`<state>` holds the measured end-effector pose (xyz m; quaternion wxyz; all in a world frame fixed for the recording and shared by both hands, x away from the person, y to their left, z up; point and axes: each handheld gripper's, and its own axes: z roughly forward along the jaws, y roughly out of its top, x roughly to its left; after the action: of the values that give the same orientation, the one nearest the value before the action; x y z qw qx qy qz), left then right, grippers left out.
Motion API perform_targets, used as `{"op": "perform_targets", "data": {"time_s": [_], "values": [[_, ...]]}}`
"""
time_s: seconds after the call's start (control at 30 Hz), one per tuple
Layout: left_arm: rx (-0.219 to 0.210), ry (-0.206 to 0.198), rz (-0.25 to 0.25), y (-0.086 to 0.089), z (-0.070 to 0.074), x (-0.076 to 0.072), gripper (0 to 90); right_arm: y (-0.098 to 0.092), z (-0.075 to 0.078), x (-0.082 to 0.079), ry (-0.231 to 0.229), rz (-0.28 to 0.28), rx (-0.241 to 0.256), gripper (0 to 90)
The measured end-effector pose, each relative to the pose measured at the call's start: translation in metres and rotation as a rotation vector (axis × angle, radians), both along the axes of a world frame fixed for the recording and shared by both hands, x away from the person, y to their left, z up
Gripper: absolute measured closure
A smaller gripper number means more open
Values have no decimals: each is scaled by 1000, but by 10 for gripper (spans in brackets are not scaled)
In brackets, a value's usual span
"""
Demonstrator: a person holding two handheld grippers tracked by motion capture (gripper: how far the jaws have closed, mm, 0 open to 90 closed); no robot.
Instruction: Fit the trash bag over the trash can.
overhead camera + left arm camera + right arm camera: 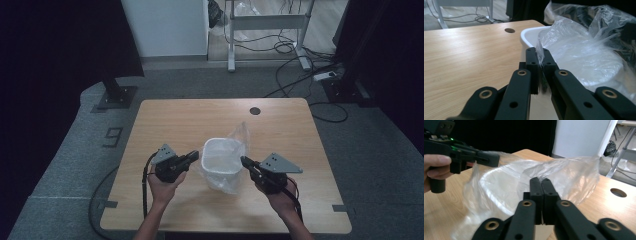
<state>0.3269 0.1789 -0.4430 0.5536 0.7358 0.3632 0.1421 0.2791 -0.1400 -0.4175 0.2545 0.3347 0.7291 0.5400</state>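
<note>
Pinching the plastic bag point(235, 145) from both sides, jaws clamped; next, you stretch it over the white bin's point(222, 156) rim.

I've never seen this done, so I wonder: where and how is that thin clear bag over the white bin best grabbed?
Best by its loose top edge, from the bin's two opposite sides. The clear bag is limp film with nothing firm except where it stands above the white bin. The left gripper and right gripper are pinching it there.
</note>
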Motion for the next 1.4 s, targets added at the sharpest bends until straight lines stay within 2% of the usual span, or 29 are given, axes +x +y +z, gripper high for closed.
{"op": "perform_targets", "data": {"time_s": [0.07,0.3,0.5,0.77,0.97,1.03,1.1,1.2,1.23,1.3,1.4], "values": [[1,-1,2,1,0,0,885,-3,-4,1,-8,-35,-22,893],[16,-11,37,2,0,1,893,-22,-20,3,35,-78,-22,893],[27,-22,56,3,1,-2,895,-27,-29,-2,41,-86,-21,893],[10,-38,59,8,3,-8,895,-30,-31,-6,27,-94,-17,893],[1,-22,62,14,1,-2,883,-31,-33,-4,30,-102,-14,892],[-12,-38,36,14,1,-1,836,-31,-32,-4,26,-100,-13,892],[-20,-51,0,15,2,1,733,-31,-32,-4,21,-97,-13,892],[-21,-114,6,15,10,-1,563,-30,-30,-4,12,-88,-13,892],[-20,-121,7,15,13,-1,508,-29,-30,-5,8,-85,-16,892],[-6,-136,2,13,22,0,456,-28,-29,-5,6,-80,-24,892],[27,-127,-22,8,34,5,414,-26,-28,-6,1,-74,-27,892]]}}
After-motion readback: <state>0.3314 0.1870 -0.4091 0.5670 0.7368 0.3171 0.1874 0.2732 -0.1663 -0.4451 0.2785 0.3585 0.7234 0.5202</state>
